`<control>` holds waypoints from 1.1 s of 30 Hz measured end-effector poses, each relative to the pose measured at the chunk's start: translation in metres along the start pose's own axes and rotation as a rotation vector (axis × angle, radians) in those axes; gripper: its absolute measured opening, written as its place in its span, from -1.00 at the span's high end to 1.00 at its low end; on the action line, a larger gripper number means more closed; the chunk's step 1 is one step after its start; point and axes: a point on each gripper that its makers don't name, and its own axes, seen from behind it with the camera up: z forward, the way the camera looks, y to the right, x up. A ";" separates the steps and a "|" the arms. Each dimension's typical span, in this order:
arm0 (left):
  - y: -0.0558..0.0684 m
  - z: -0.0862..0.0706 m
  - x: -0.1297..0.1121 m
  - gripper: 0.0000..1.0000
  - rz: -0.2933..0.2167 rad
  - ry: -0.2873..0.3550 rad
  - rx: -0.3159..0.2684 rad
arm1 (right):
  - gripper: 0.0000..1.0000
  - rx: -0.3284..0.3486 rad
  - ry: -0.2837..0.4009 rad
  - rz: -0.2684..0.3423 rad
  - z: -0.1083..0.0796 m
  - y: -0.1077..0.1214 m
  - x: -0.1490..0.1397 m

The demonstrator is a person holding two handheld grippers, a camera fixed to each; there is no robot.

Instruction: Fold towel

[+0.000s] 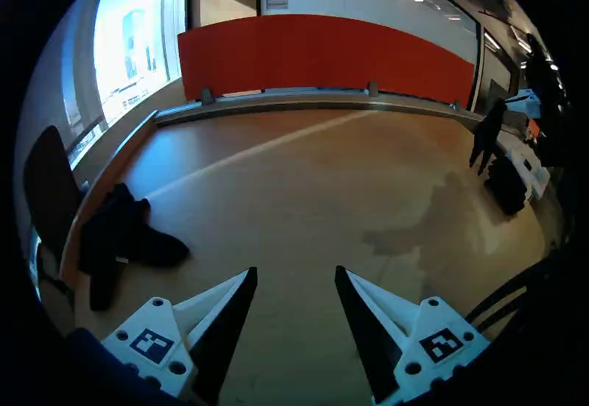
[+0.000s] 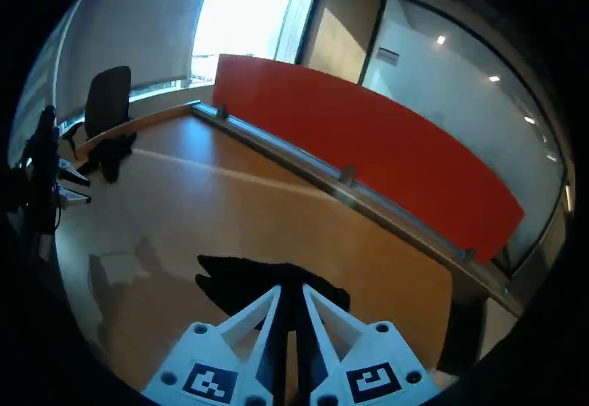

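Right gripper view: we are pinching the dark towel [image 2: 235, 281] on the worktop [image 2: 221, 207] with the right tongs [image 2: 291, 288], while our left tongs [image 1: 295, 270] are hovering spread

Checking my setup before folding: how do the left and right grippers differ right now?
The left gripper has its fingers spread wide; the right gripper has them nearly together. The left gripper points over wooden table; the right gripper's tips sit at a dark towel. Both are white with black inner faces and square markers.
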 end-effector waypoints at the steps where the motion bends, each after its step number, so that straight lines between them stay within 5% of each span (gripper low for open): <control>1: 0.000 0.000 0.000 -0.55 0.001 0.000 0.000 | 0.91 -0.007 -0.004 0.002 -0.001 0.006 -0.002; 17: 0.005 0.002 0.005 -0.55 0.017 -0.004 0.004 | 0.91 -0.104 -0.083 0.046 -0.016 0.097 -0.042; 33: 0.013 0.004 0.009 -0.55 0.031 -0.007 0.002 | 0.91 -0.143 -0.146 0.080 -0.020 0.136 -0.075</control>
